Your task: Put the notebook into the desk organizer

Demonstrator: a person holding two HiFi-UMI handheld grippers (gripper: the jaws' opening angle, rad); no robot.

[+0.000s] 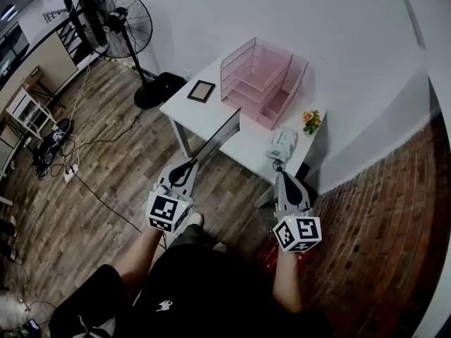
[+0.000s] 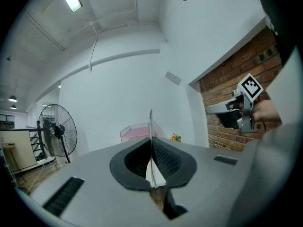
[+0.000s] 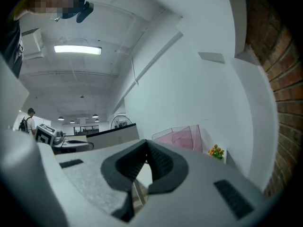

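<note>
**Notebook [image 1: 220, 134] pinched in the left tongs, short of the organizer**

The notebook is off the table, clamped at its near end by the left gripper [image 1: 189, 167]. In the head view it shows as a thin dark slab running from the lower left up towards the centre of the frame. Its far end lies over the near edge of the white table [image 1: 246, 146]. In the left gripper view it stands edge-on [image 2: 151, 124], and both pads are pressed against its faces.

The pink desk organizer [image 1: 262, 76] sits at the back of the table, upper centre of the head view, well apart from the notebook. A small picture frame [image 1: 201, 91] lies to its left. A bunch of orange flowers [image 1: 311, 120] and a white-and-green packet [image 1: 282, 145] are at its lower right.

The right gripper [image 1: 277, 169] is held at the lower right of the table, near the packet. In its own view the pad tips are pressed together with nothing between them.

A standing fan [image 1: 120, 21] is on the wooden floor at the upper left of the frame.
</note>
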